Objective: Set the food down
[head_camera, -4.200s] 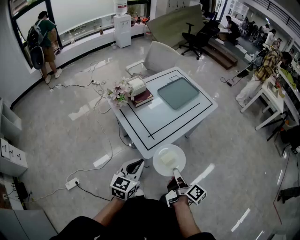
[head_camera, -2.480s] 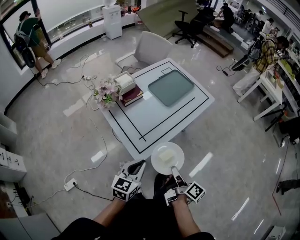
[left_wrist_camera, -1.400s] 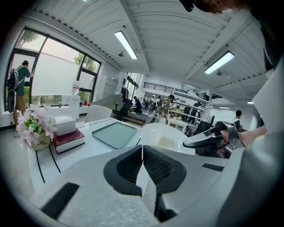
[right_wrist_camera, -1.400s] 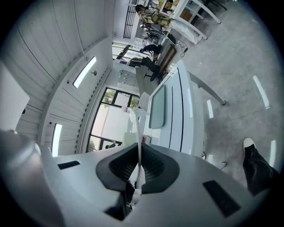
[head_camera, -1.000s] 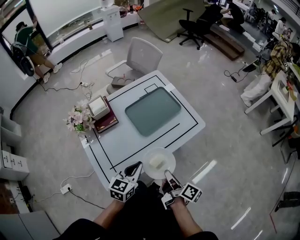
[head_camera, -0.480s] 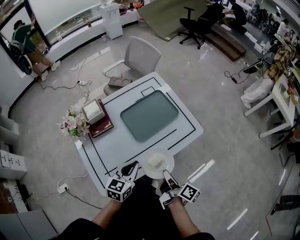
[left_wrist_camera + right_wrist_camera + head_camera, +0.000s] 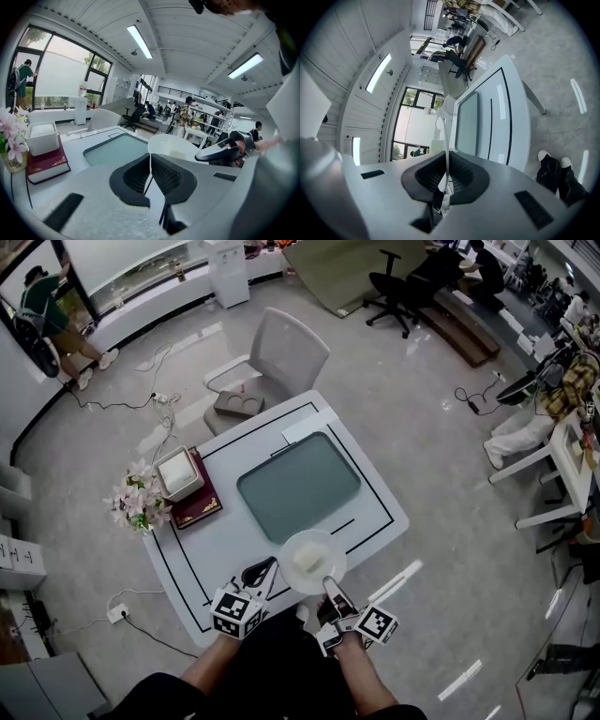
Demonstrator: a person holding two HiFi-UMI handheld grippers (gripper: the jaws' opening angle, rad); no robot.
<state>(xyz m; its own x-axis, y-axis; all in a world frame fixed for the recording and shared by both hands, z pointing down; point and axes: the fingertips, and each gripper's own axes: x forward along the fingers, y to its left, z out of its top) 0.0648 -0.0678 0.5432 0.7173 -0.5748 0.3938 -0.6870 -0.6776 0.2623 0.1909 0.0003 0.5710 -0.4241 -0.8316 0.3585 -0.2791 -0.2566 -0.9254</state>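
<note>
- Right hand-held gripper (image 7: 328, 583) is clenched on the rim of the plate (image 7: 330, 547); the food (image 7: 307, 560) rides above the surface's (image 7: 225, 540) near edge.
- Left hand-held gripper (image 7: 258, 570) is clenched, empty.
- Lower the plate level and flat onto the surface before releasing.

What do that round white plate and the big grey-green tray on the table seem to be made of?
The round white plate looks like glazed ceramic or melamine: smooth, evenly white, with a thin rim. I can't tell which of the two. The grey-green rectangular tray is probably plastic with a fairly dull finish: even colour, rounded corners and a raised lip.
</note>
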